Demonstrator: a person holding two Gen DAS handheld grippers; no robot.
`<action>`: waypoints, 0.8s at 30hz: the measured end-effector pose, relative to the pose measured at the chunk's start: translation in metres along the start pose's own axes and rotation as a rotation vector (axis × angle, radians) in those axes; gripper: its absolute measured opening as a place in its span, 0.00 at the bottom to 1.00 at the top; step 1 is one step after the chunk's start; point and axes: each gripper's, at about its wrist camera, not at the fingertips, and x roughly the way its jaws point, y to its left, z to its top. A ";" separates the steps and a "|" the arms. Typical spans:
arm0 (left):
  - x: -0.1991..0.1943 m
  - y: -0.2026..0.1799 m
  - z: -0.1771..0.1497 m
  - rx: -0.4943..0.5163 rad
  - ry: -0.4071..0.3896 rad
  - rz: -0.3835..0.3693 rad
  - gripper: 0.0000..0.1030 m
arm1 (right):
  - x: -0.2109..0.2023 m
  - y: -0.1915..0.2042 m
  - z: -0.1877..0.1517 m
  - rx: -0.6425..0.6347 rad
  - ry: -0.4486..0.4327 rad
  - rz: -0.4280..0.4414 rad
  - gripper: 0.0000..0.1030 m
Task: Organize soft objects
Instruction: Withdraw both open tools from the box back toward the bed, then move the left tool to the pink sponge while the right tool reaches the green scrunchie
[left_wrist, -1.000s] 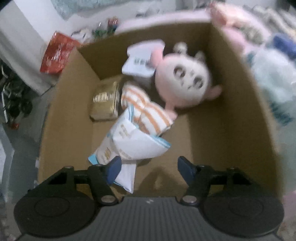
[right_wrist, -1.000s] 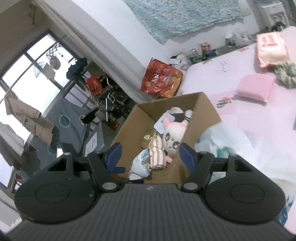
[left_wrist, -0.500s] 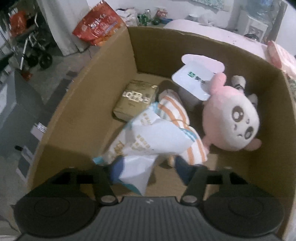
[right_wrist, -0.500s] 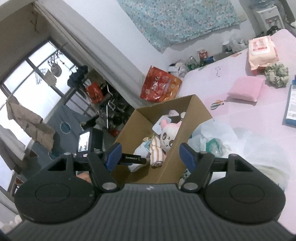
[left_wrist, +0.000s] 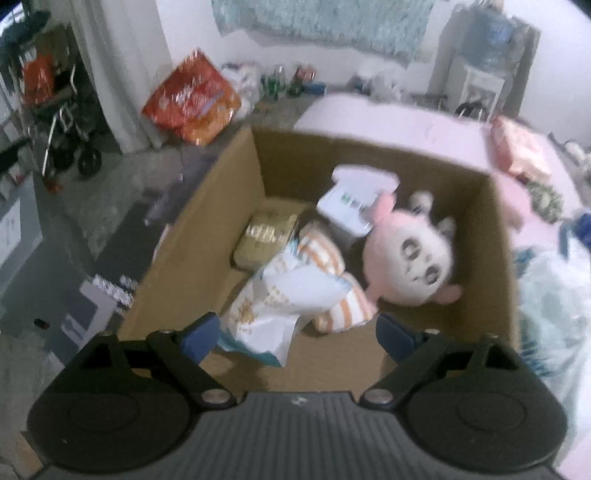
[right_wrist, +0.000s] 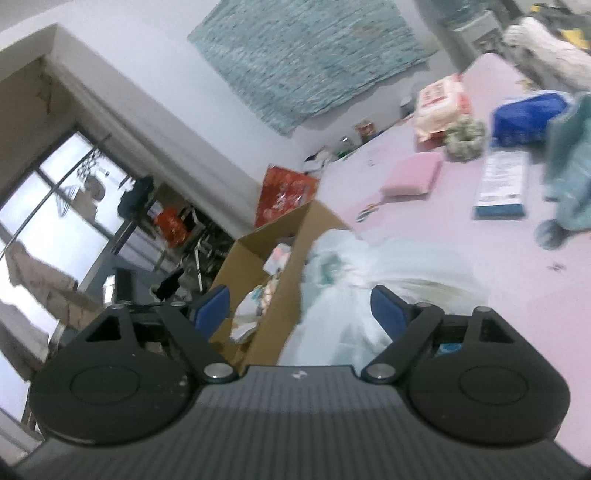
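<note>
An open cardboard box (left_wrist: 192, 258) holds a pink plush doll (left_wrist: 413, 258) with a white tag (left_wrist: 354, 195), an orange-striped soft piece (left_wrist: 332, 266), a white and blue packet (left_wrist: 273, 314) and a gold pack (left_wrist: 269, 236). My left gripper (left_wrist: 299, 332) is open and empty above the box's near edge. My right gripper (right_wrist: 301, 306) is open and empty above the box (right_wrist: 280, 288) wall and a white plastic bag (right_wrist: 354, 280) on the pink bed (right_wrist: 480, 240).
On the bed lie a pink folded cloth (right_wrist: 413, 173), a wipes pack (right_wrist: 439, 107), a green scrunchie (right_wrist: 465, 136), a blue and white box (right_wrist: 502, 184) and teal fabric (right_wrist: 569, 166). A red bag (left_wrist: 188, 99) and a stroller (left_wrist: 66, 129) stand on the floor.
My left gripper has pulled back and up out of the box, letting go of the white packet. My right gripper has swung right, over the plastic bag.
</note>
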 end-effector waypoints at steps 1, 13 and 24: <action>-0.010 -0.004 0.001 0.008 -0.018 -0.001 0.90 | -0.005 -0.007 -0.002 0.010 -0.010 -0.011 0.81; -0.074 -0.116 0.042 0.197 -0.121 -0.167 0.94 | -0.024 -0.022 0.028 -0.090 -0.069 -0.122 0.81; -0.011 -0.283 0.098 0.650 -0.048 -0.137 0.95 | 0.036 -0.042 0.160 -0.330 -0.013 -0.257 0.83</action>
